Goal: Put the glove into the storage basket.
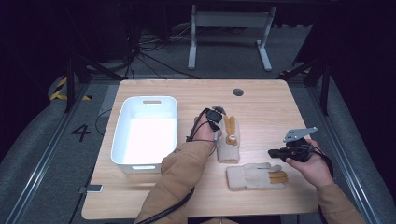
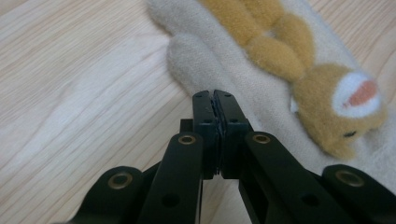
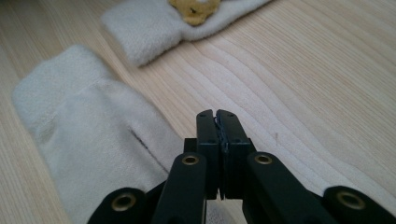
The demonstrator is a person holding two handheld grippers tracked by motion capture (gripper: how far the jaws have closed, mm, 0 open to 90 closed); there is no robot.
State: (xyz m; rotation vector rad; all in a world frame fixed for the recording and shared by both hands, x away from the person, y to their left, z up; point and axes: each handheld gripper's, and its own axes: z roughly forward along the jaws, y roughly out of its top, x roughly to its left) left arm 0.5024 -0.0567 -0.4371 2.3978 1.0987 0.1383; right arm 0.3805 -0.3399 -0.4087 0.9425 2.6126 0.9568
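The left gripper (image 2: 215, 95) has its jaws pressed together with nothing between them, their tips low over the edge of a cream mitten (image 2: 224, 70) that lies on the table (image 2: 84, 93). Ahead and to the right of the tips, the mitten carries a tan plush animal figure (image 2: 299, 60) with a white and pink muzzle. In the high view the same gripper (image 1: 215, 115) sits at the far left end of that mitten (image 1: 228, 144), held by the person's left hand (image 1: 204, 133). A white bin (image 1: 145, 133) stands on the table to the left of this gripper, apart from it.

The right gripper (image 3: 217, 116) also has its jaws pressed together on nothing. Just left of its tips, and running back beneath them, lies a second cream mitten (image 3: 93, 135), flat on the table (image 3: 317, 93). Farther ahead is the cuff end of the first mitten (image 3: 154, 23). In the high view the right gripper (image 1: 275, 152) is held by the right hand (image 1: 315, 168) just beyond the tan fingertip end of the second mitten (image 1: 256, 176), with a grey plate (image 1: 299, 134) on top of it. The two mittens lie near each other between the grippers, apart.
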